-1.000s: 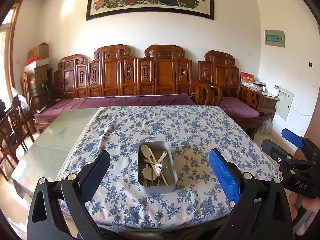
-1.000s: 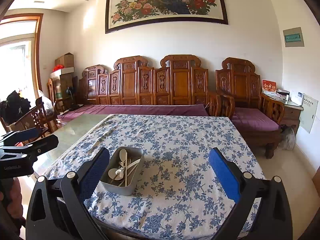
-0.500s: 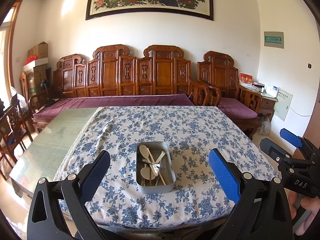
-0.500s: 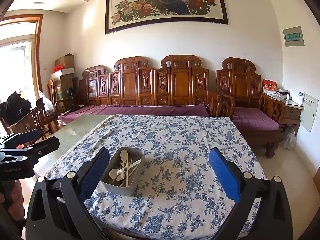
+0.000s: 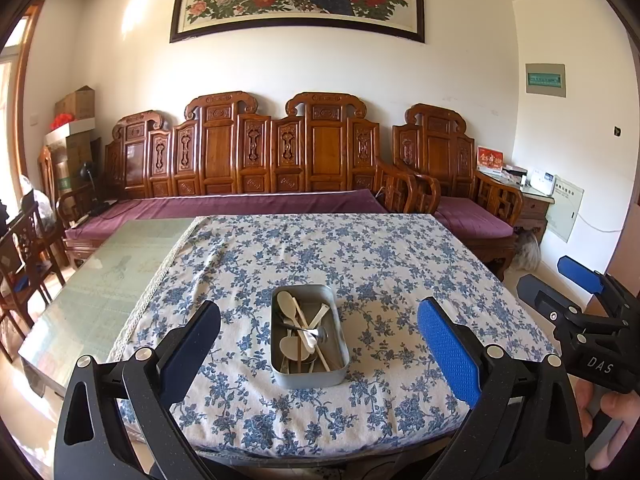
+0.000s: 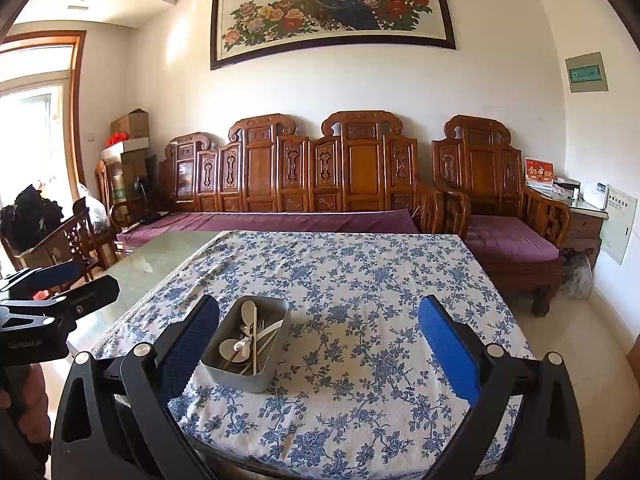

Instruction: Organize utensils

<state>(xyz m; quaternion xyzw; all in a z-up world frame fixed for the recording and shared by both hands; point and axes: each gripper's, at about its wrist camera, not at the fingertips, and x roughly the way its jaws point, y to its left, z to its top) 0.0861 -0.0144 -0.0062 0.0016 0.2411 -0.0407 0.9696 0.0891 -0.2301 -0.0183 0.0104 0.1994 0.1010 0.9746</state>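
A grey metal box [image 5: 308,374] stands on the blue floral tablecloth [image 5: 360,264] near the table's front edge. It holds several utensils [image 5: 298,328]: pale spoons, chopsticks and a metal spoon. My left gripper [image 5: 318,350] is open and empty, held in front of the box. My right gripper [image 6: 318,350] is open and empty; the box [image 6: 244,372] with its utensils [image 6: 250,336] sits by its left finger. Each gripper shows at the edge of the other's view, the right gripper [image 5: 576,284] and the left gripper [image 6: 52,280].
The tablecloth covers the right part of a glass-topped table [image 5: 100,276]. A carved wooden sofa [image 5: 248,164] with purple cushions stands behind it, and an armchair [image 5: 460,188] at the back right. Wooden chairs [image 5: 20,256] stand at the left.
Both grippers have drifted slightly; the box sits a little left and lower in the left wrist view. Both stay open and empty.
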